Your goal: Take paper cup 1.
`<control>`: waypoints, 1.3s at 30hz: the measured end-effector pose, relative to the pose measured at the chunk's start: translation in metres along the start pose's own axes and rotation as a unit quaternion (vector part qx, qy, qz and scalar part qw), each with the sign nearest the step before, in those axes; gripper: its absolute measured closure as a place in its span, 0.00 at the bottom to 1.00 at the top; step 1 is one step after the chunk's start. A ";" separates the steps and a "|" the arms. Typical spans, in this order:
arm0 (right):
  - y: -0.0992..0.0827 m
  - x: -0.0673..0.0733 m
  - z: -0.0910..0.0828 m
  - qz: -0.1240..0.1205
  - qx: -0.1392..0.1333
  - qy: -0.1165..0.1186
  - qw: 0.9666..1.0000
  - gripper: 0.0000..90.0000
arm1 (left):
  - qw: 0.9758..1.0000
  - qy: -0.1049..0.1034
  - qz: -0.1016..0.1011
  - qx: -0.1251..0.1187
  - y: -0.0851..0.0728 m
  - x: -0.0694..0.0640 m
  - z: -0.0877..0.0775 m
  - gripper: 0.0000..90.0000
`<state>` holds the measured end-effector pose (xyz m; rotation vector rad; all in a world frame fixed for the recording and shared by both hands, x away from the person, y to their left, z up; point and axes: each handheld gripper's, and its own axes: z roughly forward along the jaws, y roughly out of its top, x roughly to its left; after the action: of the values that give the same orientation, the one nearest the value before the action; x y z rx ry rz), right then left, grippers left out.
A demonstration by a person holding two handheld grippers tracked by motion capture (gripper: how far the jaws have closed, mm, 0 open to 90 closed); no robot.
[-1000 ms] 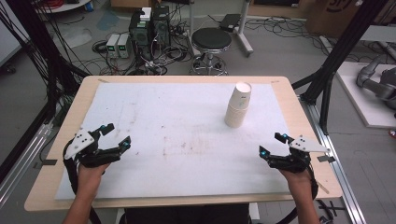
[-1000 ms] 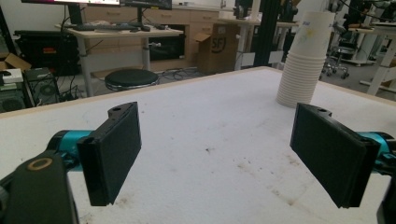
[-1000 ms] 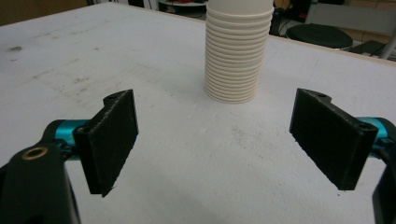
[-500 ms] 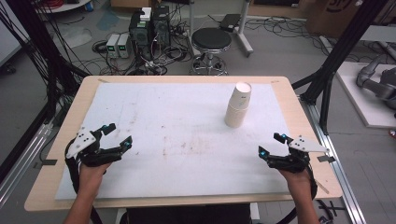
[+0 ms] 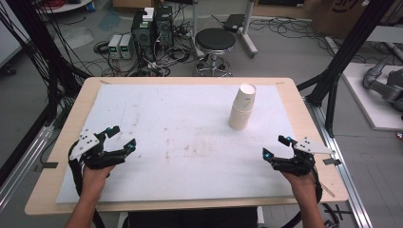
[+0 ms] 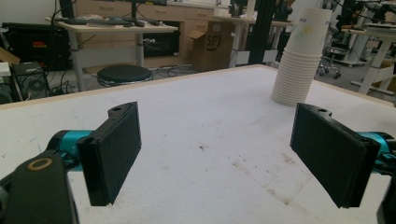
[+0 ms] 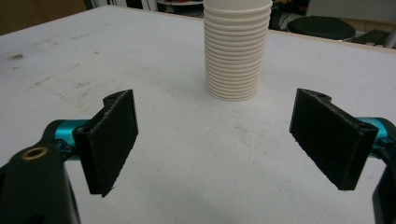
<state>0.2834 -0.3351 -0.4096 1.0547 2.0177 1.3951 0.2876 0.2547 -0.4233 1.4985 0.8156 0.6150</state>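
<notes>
while ahead of right fingers point(image 7: 336, 140), cup stack point(image 7: 237, 51) untouched

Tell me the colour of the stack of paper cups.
Off-white stack of paper cups, clearest in the right gripper view.

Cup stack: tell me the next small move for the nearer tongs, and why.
Probably ease the right tongs forward toward the stack of paper cups. Both tongs rest open near the table's front edge, holding nothing, and the stack stands upright, far right of centre. In the right gripper view it sits straight ahead between the open jaws. The left tongs are farther off.
</notes>
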 end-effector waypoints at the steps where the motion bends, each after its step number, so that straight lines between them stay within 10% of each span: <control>1: 0.000 0.000 0.000 0.000 0.000 0.000 1.000 0.17 | 1.000 -0.001 0.000 0.000 0.000 0.000 -0.001 0.18; 18: 0.060 0.005 0.013 -0.034 -0.014 0.005 0.999 0.18 | 1.000 -0.005 -0.002 0.009 -0.004 0.001 0.004 0.18; 39: 0.129 -0.024 0.068 -0.020 0.055 -0.009 0.998 0.17 | 1.000 -0.015 -0.009 0.013 -0.007 -0.002 0.007 0.18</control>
<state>0.3901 -0.2915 -0.3168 1.0629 2.1116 1.2630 0.2912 0.2486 -0.4309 1.5195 0.8170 0.5689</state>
